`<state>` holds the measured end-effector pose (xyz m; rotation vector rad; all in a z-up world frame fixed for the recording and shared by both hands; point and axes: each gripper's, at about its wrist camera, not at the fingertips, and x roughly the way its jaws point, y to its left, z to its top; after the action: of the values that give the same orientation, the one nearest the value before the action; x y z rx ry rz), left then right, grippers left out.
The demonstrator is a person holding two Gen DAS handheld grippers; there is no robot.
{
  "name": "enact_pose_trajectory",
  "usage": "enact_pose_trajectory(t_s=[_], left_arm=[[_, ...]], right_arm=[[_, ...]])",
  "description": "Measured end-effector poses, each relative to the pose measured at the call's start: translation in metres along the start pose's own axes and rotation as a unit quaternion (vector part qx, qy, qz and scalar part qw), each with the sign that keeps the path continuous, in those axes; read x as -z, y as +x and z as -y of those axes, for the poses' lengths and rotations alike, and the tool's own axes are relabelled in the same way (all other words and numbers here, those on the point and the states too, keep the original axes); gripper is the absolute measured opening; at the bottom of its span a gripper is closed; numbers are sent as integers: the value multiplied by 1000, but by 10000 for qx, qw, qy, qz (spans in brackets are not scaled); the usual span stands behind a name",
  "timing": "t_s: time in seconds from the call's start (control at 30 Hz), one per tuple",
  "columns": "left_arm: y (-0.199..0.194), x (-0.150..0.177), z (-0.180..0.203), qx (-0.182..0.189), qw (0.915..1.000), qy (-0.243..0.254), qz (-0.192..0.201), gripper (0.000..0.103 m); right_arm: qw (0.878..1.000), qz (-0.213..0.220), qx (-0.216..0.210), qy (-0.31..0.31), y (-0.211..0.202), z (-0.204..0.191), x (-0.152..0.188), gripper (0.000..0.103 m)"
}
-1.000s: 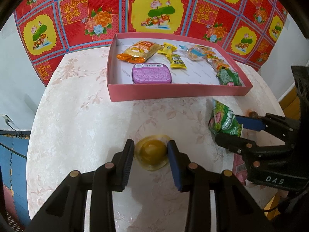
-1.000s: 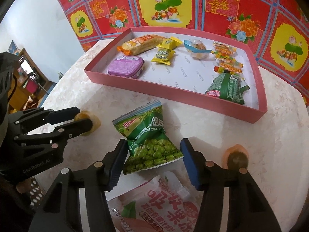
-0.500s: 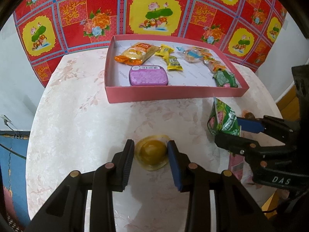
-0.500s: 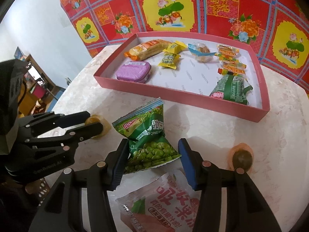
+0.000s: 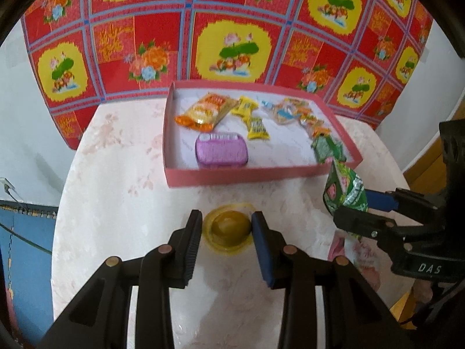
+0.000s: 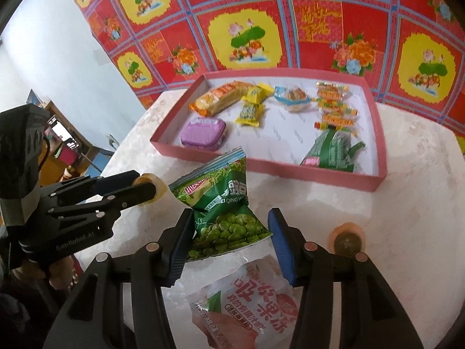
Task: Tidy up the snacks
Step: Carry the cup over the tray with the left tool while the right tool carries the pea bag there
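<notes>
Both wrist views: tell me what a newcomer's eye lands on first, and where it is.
The red, yellow-flowered cloth behind the table grabs attention first. Next comes the pink tray at the table's far side, holding a purple tin and wrapped snacks. Nearer, the right gripper clamps a green pea bag, and the left gripper pinches a yellow jelly cup.
</notes>
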<state>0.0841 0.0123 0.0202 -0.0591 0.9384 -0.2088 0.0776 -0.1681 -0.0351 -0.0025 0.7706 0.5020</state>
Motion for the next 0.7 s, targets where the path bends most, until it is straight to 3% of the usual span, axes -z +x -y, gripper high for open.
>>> enact_pose_trajectory(t_s=[0.7], left_arm=[[21, -64, 23, 21, 9988, 351, 343, 37]], right_arm=[[9987, 375, 114, 337, -11, 34, -38, 53]])
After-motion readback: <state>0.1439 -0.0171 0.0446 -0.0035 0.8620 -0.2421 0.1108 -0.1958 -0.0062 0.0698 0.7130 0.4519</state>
